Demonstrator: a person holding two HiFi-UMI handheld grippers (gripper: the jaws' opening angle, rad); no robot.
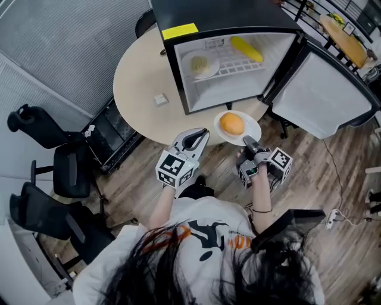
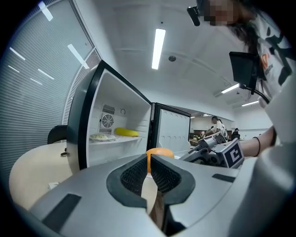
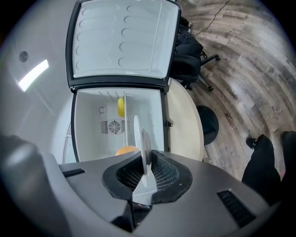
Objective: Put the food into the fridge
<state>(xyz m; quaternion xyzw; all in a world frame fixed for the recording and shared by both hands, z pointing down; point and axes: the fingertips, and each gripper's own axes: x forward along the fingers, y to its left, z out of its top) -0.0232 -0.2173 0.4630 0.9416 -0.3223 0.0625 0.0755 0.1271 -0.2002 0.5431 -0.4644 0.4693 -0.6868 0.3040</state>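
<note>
Plain yellow label (image 1: 180,30) on top of the fridge (image 1: 177,77); two plates; one plate (image 1: 202,64) inside beside a yellow item (image 1: 246,49); other plate (image 1: 252,132) with orange food (image 1: 231,124) just outside the fridge, right gripper (image 1: 250,143) clamped on its rim; left gripper (image 1: 199,136) closed, empty.

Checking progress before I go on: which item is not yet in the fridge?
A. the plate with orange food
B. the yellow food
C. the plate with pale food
A: the plate with orange food is outside, in front of the open fridge, its rim clamped in the right gripper.
</note>
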